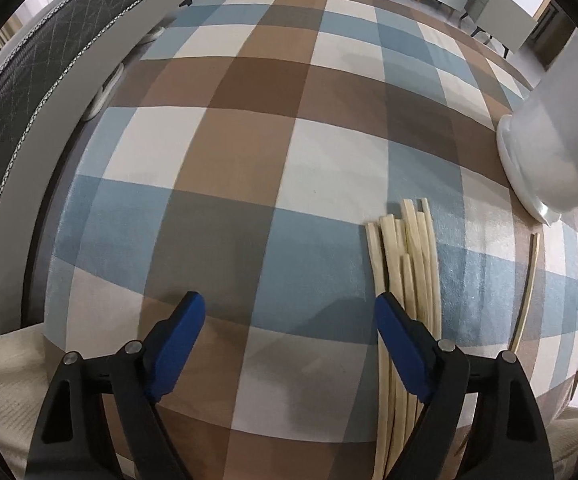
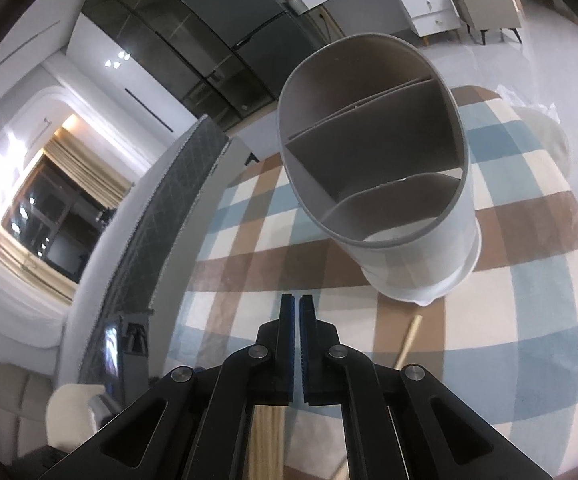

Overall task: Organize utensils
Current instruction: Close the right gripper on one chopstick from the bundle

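Roughly nine chopsticks (image 1: 405,280), one holder (image 2: 377,168), left gripper (image 1: 289,344) fingers spread, right gripper (image 2: 293,344) fingers together.

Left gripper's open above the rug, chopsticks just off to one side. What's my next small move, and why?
Probably slide the left gripper sideways over the chopstick bundle before closing. Its jaws stand open on bare rug, with the bundle lying outside one finger, not between them. The holder looks empty.

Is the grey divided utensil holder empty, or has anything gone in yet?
Empty as far as visible: the grey divided utensil holder shows bare compartments from the right wrist view; compartment bottoms are partly hidden.
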